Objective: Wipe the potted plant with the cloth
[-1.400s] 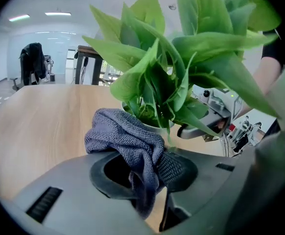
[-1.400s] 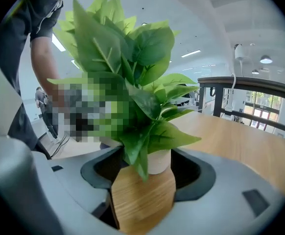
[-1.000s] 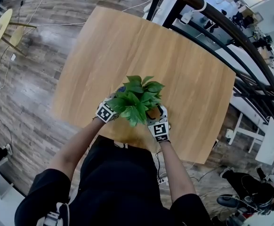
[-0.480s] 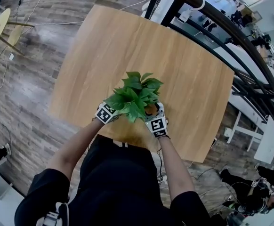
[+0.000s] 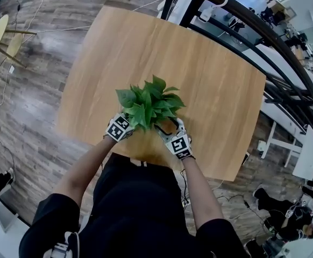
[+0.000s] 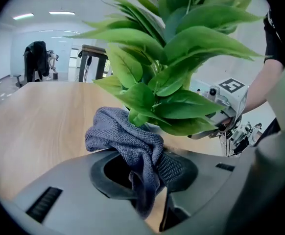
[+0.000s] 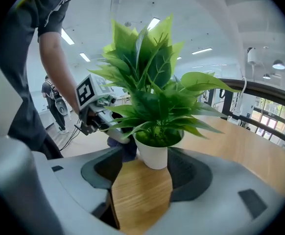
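The table (image 5: 210, 63) is filling the middle of the head view, and the potted plant (image 5: 148, 105) is standing near its lower edge, just above my arms. Compared with a moment ago the foliage is sitting further toward the upper left of that view, with a leaf now reaching out to the left, and both markers are lying a little to the left too. I am reading that as the wiping being under way, the leaves being pushed as I am working round them.

My left gripper (image 6: 145, 166) is clenching the grey cloth (image 6: 128, 136), which is bunching up out of the jaws and touching the lowest leaves at the centre of the left gripper view.

My right gripper (image 7: 147, 175) is standing spread, gripping nothing. The white pot (image 7: 154, 153) is sitting at the mouth of the jaws, close against the right-hand pad with bare wood showing on its other side; I am judging it as steadying, not clamping.
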Demonstrator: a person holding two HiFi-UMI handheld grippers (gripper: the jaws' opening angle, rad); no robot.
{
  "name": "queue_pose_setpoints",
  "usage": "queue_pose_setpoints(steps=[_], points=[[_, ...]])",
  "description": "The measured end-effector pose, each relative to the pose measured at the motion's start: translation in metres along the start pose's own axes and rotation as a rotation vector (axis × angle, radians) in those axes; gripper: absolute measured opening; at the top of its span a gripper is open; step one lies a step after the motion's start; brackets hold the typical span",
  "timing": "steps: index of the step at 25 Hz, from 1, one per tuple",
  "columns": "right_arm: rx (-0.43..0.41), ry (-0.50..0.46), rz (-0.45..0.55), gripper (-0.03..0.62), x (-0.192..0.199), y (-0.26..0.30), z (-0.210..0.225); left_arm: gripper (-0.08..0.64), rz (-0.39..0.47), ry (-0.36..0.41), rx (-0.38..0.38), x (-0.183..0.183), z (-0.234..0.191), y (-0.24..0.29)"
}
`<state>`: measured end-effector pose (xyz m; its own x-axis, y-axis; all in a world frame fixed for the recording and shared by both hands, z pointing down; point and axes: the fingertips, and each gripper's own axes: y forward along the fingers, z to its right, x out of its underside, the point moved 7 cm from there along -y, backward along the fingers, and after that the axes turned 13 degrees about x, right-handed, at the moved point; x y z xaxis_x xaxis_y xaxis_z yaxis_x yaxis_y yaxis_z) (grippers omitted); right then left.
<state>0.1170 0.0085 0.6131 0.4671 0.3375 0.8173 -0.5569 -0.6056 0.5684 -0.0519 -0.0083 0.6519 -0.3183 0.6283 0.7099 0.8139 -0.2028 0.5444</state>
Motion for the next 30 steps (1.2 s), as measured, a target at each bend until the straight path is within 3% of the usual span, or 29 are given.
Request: queue_pose_setpoints(steps=[5,11,15,20,25,27,30], points=[[0.065,0.081,-0.019,0.293,0.011,0.005,0.02,0.137,-0.02,0.021,-0.029,-0.005,-0.01,-0.006],[0.008,-0.089,-0.002,0.293,-0.007,0.024,0.024,0.137,-0.051,0.063,-0.079,-0.018,-0.015,-0.002],[0.02,-0.076,0.003,0.291,-0.006,0.022,0.02,0.137,-0.059,0.039,-0.066,-0.011,-0.008,0.0],[0.037,-0.051,-0.005,0.291,-0.004,0.021,0.021,0.137,-0.068,0.077,-0.024,-0.008,0.014,0.006],[0.039,-0.109,-0.007,0.291,-0.003,0.019,0.015,0.137,-0.079,0.018,0.015,0.0,0.033,0.012],[0.024,-0.119,-0.002,0.291,-0.004,0.014,0.009,0.137,-0.074,0.003,0.004,0.001,0.029,0.009],[-0.01,-0.13,-0.007,0.291,0.0,0.004,-0.004,0.137,-0.064,0.04,-0.04,0.005,0.019,-0.001]])
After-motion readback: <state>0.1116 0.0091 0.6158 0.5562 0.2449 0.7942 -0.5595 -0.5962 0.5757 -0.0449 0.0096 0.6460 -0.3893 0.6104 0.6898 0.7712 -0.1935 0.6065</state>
